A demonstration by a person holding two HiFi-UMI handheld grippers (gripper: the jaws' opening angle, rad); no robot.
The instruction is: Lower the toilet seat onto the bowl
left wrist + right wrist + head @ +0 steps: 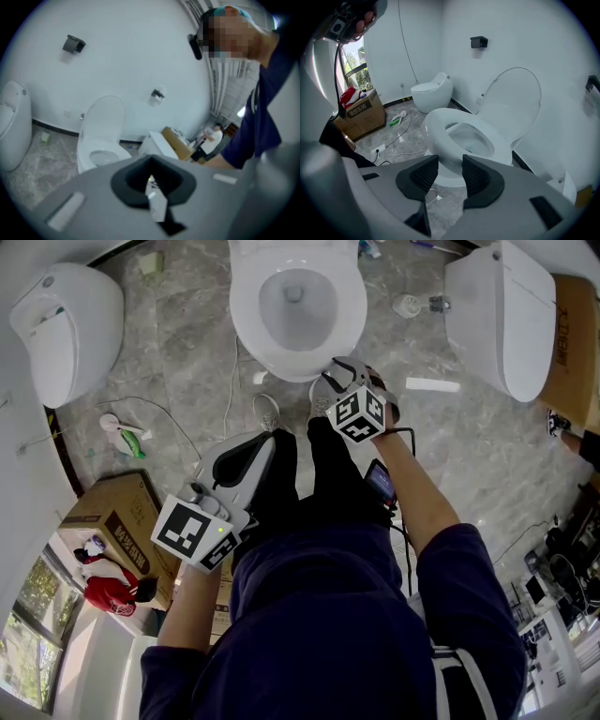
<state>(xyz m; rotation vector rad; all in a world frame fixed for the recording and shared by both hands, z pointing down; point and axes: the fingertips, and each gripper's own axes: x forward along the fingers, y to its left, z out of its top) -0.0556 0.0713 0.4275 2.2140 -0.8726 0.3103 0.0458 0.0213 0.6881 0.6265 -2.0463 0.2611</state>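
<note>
The white toilet [298, 306] stands straight ahead of me. Its seat [459, 133] lies flat on the bowl and the lid [511, 101] stands upright against the wall. My right gripper [349, 374] hovers just in front of the bowl's front rim, clear of it. In the right gripper view its jaws [450, 171] are open with nothing between them. My left gripper [246, 460] is held back near my legs. Its dark pads [152, 180] meet, so it is shut and holds nothing. The left gripper view shows the same toilet [101, 154] from the side.
A second white toilet [66, 329] sits at the left and a third [502, 315] at the right. A cardboard box [112, 521] stands at my left. Cables [230, 381] and a green-and-white tool [122, 432] lie on the marble floor. A person [213, 138] stands far off.
</note>
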